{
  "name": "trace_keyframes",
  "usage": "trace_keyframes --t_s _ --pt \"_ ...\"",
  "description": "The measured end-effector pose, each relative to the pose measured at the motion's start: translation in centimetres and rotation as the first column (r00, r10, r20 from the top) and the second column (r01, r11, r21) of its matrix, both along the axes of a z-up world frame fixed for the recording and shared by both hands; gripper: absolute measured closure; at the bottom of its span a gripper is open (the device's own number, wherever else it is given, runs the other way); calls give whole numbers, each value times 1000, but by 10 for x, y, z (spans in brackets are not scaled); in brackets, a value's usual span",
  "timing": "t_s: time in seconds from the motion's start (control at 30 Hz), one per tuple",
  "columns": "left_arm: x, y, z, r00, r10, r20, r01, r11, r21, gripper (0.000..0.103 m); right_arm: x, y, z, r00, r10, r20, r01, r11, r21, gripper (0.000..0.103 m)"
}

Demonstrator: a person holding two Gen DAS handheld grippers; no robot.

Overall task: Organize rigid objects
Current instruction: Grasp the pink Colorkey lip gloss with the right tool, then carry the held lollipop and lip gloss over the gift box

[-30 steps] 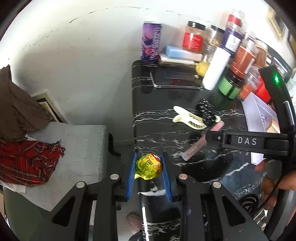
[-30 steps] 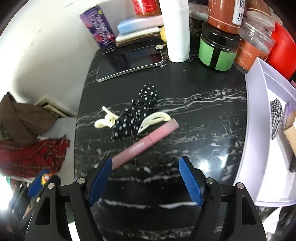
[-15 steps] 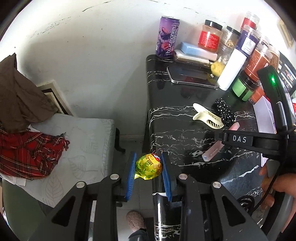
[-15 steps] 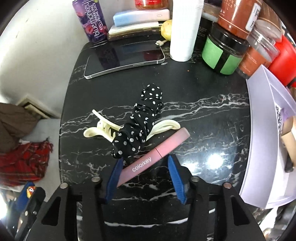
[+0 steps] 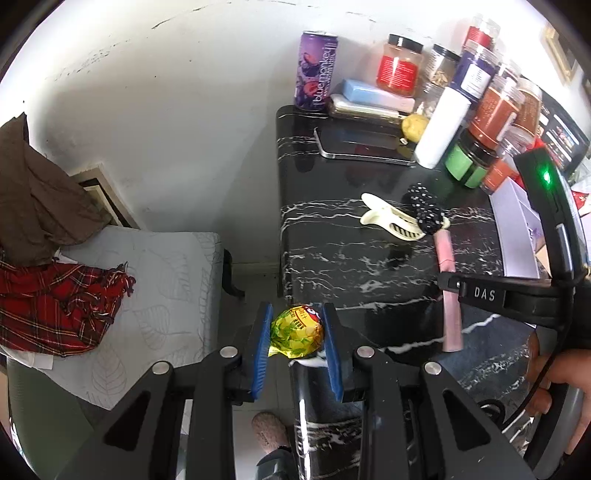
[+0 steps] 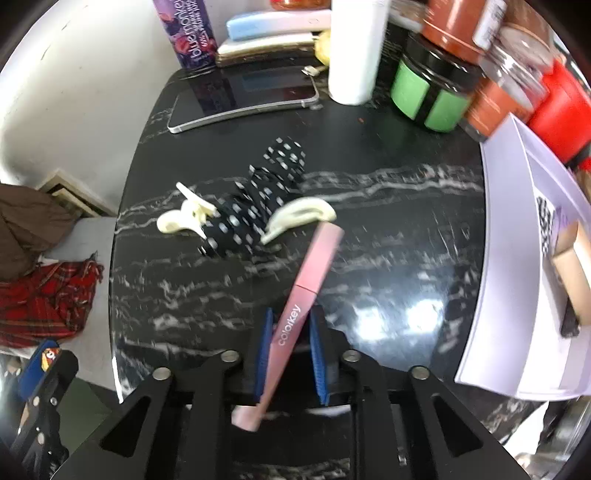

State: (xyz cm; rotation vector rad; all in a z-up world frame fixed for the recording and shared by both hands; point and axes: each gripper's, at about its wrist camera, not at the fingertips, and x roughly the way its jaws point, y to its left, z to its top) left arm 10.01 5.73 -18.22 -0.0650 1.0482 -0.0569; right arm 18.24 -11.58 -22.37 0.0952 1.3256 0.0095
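My left gripper [image 5: 295, 328] is shut on a yellow foil-wrapped candy ball [image 5: 296, 332], held off the left edge of the black marble table [image 5: 325, 254]. My right gripper [image 6: 290, 332] is shut on a pink "colorkey" tube [image 6: 303, 291], which points up toward a cream hair claw [image 6: 291, 218] and a black polka-dot scrunchie [image 6: 255, 214]. The tube [image 5: 448, 284], claw [image 5: 391, 221] and scrunchie [image 5: 424, 214] also show in the left wrist view, with the right gripper's body over the tube.
A white tray [image 6: 509, 258] with items stands at the table's right. A phone [image 6: 243, 99], purple can [image 6: 188, 33], white bottle [image 6: 354, 48] and several jars [image 6: 428, 92] line the back. A cushioned seat [image 5: 147, 295] with red plaid cloth stands left of the table.
My right gripper moved in and closed on the pink tube, which turned to point more upright. My left gripper drew back from the table with the candy still held.
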Motion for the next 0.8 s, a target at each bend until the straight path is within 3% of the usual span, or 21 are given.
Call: trace_keyframes --t_s 0.47,0.8 --pt "-27 -22 29 998 -56 6 56 998 8 76 -56 -20 10 998 54 -27 -53 998 23 90" --pt "-47 -39 47 995 -102 13 102 995 -1 76 -88 -41 41 999 54 0 -54 998 43 90"
